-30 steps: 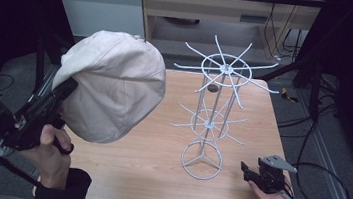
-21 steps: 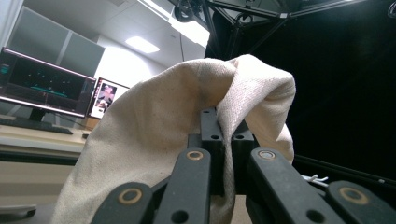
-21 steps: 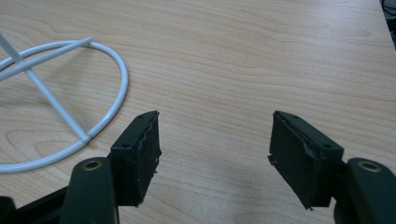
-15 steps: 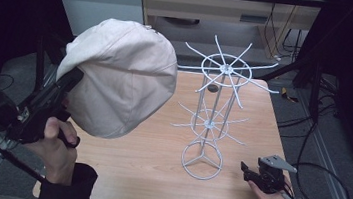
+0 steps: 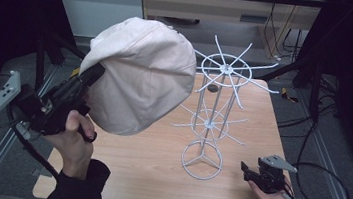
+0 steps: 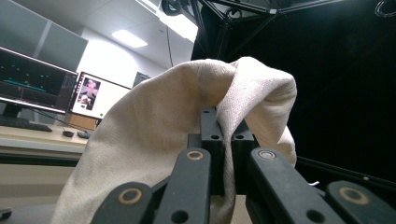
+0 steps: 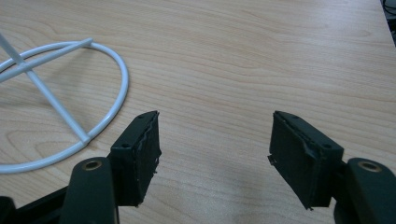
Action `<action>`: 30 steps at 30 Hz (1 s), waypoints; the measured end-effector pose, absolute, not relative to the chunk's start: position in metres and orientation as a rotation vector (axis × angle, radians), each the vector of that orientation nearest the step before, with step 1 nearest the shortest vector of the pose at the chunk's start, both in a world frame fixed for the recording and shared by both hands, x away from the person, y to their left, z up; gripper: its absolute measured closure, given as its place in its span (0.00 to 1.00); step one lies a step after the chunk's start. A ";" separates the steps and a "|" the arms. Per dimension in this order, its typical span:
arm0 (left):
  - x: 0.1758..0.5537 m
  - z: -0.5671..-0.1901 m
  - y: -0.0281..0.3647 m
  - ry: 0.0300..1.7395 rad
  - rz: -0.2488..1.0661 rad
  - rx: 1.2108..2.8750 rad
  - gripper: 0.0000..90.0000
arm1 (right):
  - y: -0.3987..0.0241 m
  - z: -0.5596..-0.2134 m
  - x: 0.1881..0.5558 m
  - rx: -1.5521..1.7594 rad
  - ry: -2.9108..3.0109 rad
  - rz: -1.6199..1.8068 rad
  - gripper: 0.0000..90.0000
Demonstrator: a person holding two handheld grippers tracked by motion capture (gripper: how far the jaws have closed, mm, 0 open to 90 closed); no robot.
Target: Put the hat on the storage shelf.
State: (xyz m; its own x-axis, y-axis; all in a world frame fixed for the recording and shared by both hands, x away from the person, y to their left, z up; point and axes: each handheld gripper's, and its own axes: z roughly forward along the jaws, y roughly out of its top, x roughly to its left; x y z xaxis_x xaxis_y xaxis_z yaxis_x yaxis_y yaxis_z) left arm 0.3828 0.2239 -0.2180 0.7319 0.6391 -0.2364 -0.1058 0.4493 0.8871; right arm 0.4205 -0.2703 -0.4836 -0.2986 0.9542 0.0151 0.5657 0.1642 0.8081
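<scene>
A white wire rack with two tiers of radiating prongs is seen standing upright on the wooden table, its ring base resting flat on the wood. A cream cloth cap is held raised above the table's left part, just beside the rack's upper prongs; whether cloth and wire touch cannot be told, and part of the table and floor behind is hidden by the cap. Dark frame bars and trailing cables are seen around the table, and in the left gripper view two lit monitors on a desk are visible at the far left. The left gripper is gripped by the person's left hand and is closed tightly on a fold of the cap, the cloth being pinched between the two jaws. The right gripper is rested low at the table's near right edge, just beside the rack's base, with its jaws spread wide and nothing between them; bare wood is seen in the gap. No readable writing or brand is found.
</scene>
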 end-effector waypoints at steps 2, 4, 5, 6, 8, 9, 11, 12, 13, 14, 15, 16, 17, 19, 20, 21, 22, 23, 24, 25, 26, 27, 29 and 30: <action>0.387 -0.218 0.220 0.606 0.490 1.012 0.98 | -0.270 -0.484 0.421 1.433 1.937 1.000 0.37; 0.390 -0.218 0.216 0.608 0.481 1.016 0.98 | -0.271 -0.484 0.421 1.434 1.936 1.002 0.37; 0.392 -0.218 0.213 0.609 0.479 1.021 0.98 | -0.271 -0.484 0.421 1.434 1.936 1.002 0.37; 0.393 -0.219 0.211 0.610 0.477 1.025 0.98 | -0.271 -0.484 0.421 1.437 1.935 1.002 0.37; 0.397 -0.221 0.207 0.614 0.470 1.032 0.98 | -0.271 -0.484 0.421 1.436 1.934 1.001 0.37; 0.398 -0.221 0.206 0.615 0.469 1.034 0.98 | -0.271 -0.483 0.421 1.436 1.933 1.003 0.37; 0.401 -0.223 0.204 0.618 0.464 1.037 0.98 | -0.271 -0.483 0.421 1.435 1.933 1.004 0.37; 0.403 -0.224 0.204 0.622 0.463 1.038 0.98 | -0.271 -0.483 0.421 1.435 1.934 1.004 0.37; 0.404 -0.225 0.204 0.623 0.460 1.040 0.98 | -0.271 -0.483 0.421 1.438 1.935 1.005 0.37; 0.405 -0.226 0.204 0.625 0.454 1.041 0.98 | -0.271 -0.483 0.421 1.438 1.935 1.005 0.37; 0.406 -0.228 0.204 0.629 0.447 1.041 0.98 | -0.271 -0.483 0.421 1.439 1.935 1.006 0.37; 0.407 -0.229 0.205 0.630 0.447 1.044 0.98 | -0.271 -0.483 0.421 1.439 1.935 1.006 0.37; 0.409 -0.231 0.206 0.636 0.448 1.051 0.98 | -0.271 -0.484 0.421 1.439 1.936 1.005 0.37; 0.410 -0.232 0.206 0.640 0.445 1.053 0.98 | -0.271 -0.484 0.421 1.439 1.936 1.003 0.37; 0.412 -0.234 0.207 0.649 0.442 1.063 0.98 | -0.271 -0.484 0.421 1.441 1.935 1.005 0.37; 0.412 -0.234 0.207 0.649 0.442 1.063 0.98 | -0.271 -0.484 0.421 1.441 1.935 1.005 0.37; 0.413 -0.237 0.208 0.655 0.443 1.071 0.98 | -0.271 -0.483 0.420 1.440 1.934 1.006 0.37; 0.413 -0.237 0.208 0.655 0.443 1.071 0.98 | -0.271 -0.483 0.420 1.444 1.935 1.008 0.37; 0.414 -0.239 0.209 0.659 0.442 1.076 0.98 | -0.271 -0.483 0.420 1.447 1.935 1.007 0.37; 0.415 -0.241 0.209 0.662 0.441 1.082 0.98 | -0.271 -0.483 0.420 1.447 1.935 1.007 0.37; 0.416 -0.243 0.210 0.666 0.438 1.088 0.98 | -0.271 -0.483 0.420 1.447 1.936 1.006 0.37; 0.417 -0.245 0.210 0.670 0.438 1.094 0.98 | -0.271 -0.484 0.420 1.447 1.937 1.006 0.37; 0.420 -0.250 0.211 0.681 0.434 1.104 0.98 | -0.271 -0.484 0.420 1.447 1.936 1.006 0.37; 0.422 -0.252 0.211 0.686 0.430 1.107 0.98 | -0.271 -0.483 0.420 1.447 1.936 1.005 0.37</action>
